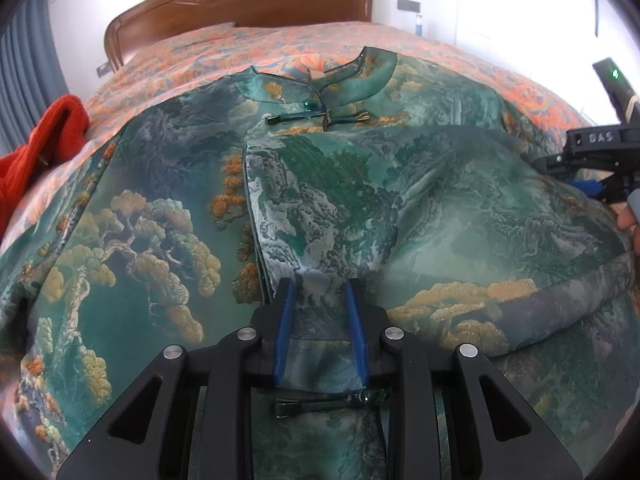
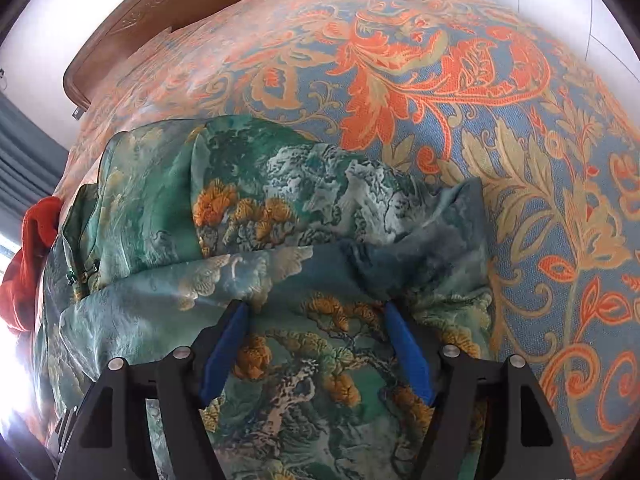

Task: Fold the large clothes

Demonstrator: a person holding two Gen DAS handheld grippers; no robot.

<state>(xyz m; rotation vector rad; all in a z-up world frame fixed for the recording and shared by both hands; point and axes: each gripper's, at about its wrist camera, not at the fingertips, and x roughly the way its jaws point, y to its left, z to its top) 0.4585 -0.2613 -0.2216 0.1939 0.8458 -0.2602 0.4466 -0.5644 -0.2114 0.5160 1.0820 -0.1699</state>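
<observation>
A large green garment point(image 1: 168, 216), printed with pine trees and misty mountains, lies spread across a bed point(image 2: 500, 128) covered in an orange and blue floral spread, its stand-up collar point(image 1: 320, 80) pointing toward the carved wooden headboard point(image 1: 248, 0). One side panel of the garment is folded over toward the middle, its straight edge running down the front below a knotted frog fastener point(image 1: 320, 116) at the neck. Your left gripper point(image 1: 320, 292) is angled down at the lower end of that folded panel, its blue pads point(image 1: 285, 332) narrowly spaced with a ridge of the cloth between them; it appears clamped on the fabric. A second fastener lies just below it, between the black arms. Your right gripper point(image 2: 316, 316) hovers over the garment's far side near the bare bedspread, its pads point(image 2: 408, 352) spread wide apart with only flat cloth beneath, holding nothing. From the left view, that right gripper point(image 1: 600, 172) shows at the right edge with your fingers on its handle. A red knitted garment point(image 1: 36, 152) is bunched at the bed's left edge, beside grey curtains point(image 1: 24, 60).
</observation>
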